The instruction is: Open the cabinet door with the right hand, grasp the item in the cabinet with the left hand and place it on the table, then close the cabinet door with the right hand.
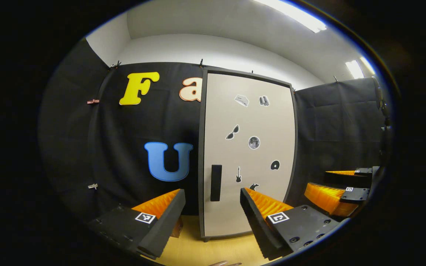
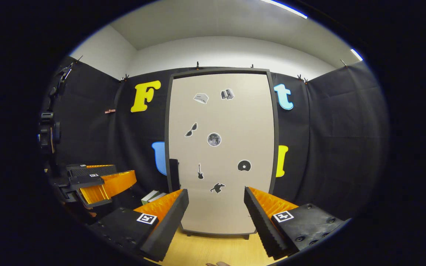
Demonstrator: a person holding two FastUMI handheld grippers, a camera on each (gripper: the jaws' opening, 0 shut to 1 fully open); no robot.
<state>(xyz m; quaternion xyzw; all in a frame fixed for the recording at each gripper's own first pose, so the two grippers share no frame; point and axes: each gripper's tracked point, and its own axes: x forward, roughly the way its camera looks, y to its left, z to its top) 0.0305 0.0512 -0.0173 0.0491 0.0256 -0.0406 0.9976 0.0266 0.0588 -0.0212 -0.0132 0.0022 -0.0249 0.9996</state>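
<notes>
The cabinet (image 1: pixel 248 155) stands upright on the wooden table (image 1: pixel 194 251), its pale door (image 2: pixel 220 147) shut inside a dark frame and dotted with small stickers. A black vertical handle (image 1: pixel 216 183) sits low on the door's left side, also seen as the handle (image 2: pixel 174 173) at the frame edge. Whatever is inside is hidden. My left gripper (image 1: pixel 211 195) is open, held short of the door with the handle between its fingers in the picture. My right gripper (image 2: pixel 216 194) is open too, facing the lower middle of the door. Neither touches the cabinet.
The right gripper (image 1: pixel 331 192) shows at the far right of the left gripper view, and the left gripper (image 2: pixel 102 181) at the left of the right gripper view. A small stack of flat things (image 2: pixel 154 195) lies left of the cabinet. Black cloth walls close in all around.
</notes>
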